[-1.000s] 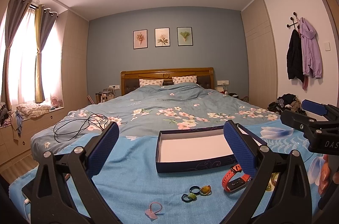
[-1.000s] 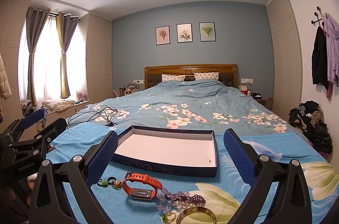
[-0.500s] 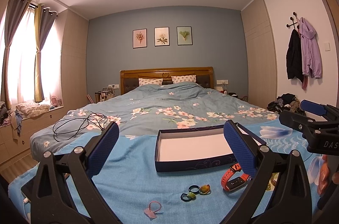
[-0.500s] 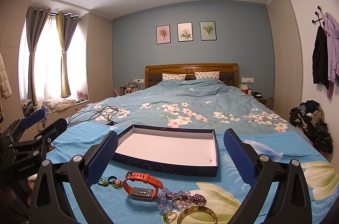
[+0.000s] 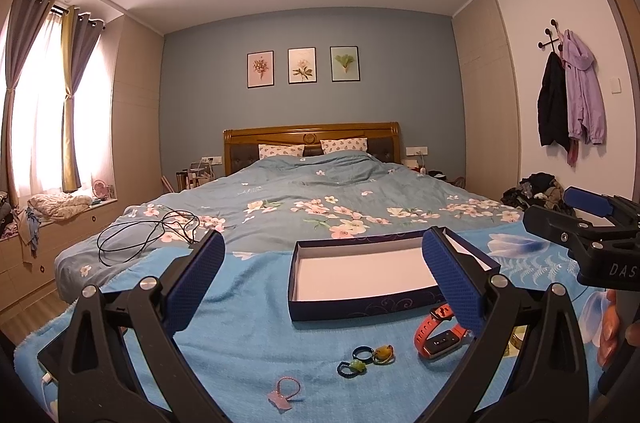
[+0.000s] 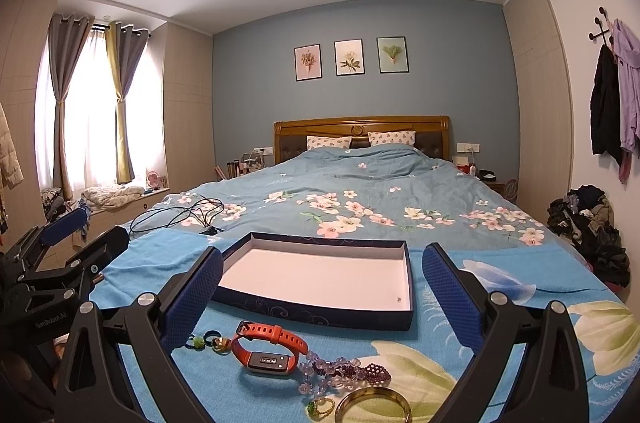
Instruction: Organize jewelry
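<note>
A black cable (image 5: 148,235) lies coiled on the floral bed (image 5: 320,191).

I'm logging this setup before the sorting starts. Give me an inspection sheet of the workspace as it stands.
Surface: bed with floral duvet; light blue blanket at the near end.
Job's things: open navy box, nothing seen inside except a tiny speck; in front lie an orange fitness band, small rings, purple bead bracelet, gold bangle, green-stone ring, pink charm loop.
Clutter: clothes pile on the floor.
Grippers: left gripper and right gripper both open, holding nothing.
Cables: black cable coiled on the duvet.
Surroundings: three framed prints, curtains, hanging jackets.
</note>
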Tool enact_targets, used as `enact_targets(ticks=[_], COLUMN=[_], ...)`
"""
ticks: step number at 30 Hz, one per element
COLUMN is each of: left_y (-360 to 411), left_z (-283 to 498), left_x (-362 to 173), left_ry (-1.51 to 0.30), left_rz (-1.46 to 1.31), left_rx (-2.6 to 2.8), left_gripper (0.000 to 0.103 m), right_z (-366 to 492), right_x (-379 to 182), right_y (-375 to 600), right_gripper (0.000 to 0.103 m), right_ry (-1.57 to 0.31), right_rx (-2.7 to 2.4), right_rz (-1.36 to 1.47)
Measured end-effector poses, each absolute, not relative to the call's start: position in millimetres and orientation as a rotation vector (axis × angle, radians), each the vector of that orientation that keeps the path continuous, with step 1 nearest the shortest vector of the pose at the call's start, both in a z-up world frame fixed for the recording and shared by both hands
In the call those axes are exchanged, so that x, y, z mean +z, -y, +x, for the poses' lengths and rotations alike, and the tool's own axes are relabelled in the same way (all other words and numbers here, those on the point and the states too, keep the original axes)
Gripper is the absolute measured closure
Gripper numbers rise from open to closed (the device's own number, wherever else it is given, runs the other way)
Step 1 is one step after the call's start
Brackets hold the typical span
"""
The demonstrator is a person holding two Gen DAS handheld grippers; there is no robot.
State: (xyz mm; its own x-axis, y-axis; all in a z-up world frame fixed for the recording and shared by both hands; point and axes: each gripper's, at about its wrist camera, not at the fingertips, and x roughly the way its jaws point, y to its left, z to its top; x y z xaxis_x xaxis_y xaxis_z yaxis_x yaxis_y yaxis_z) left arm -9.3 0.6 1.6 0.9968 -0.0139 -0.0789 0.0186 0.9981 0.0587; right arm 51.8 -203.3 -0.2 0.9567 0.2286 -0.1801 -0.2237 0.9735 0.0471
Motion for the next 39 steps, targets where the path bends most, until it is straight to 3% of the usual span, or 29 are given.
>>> enact_targets(ticks=[11,24,29,39], left_y=[-7.8,-43.2,-34.3,-25.4], left_z=[-0.2,28.2,29.6,39.9], left_x=[-6.7,-48.4,-53.6,-58.5], left_ry=[-0.144,-0.42,-0.457,-0.533], left_rz=[0.068,0.09,0.126,0.146], left_rx=[-0.033,-0.147,-0.194,-0.269], left_gripper=[0.006,0.006,0.006,0.009], right_z=[57.6,86.5,93.8,109.4], right_x=[-7.1,-56.0,-77.6,-87.3], right_y=[214.5,243.0,247.3,255.0], right_gripper=[0.007,0.007,0.028,0.053], right_ry=[-0.245,-0.639,-0.75,-0.843], right_rx=[0.228,0.243,0.251,0.267], right_rz=[0.021,-0.03,-0.028,0.0])
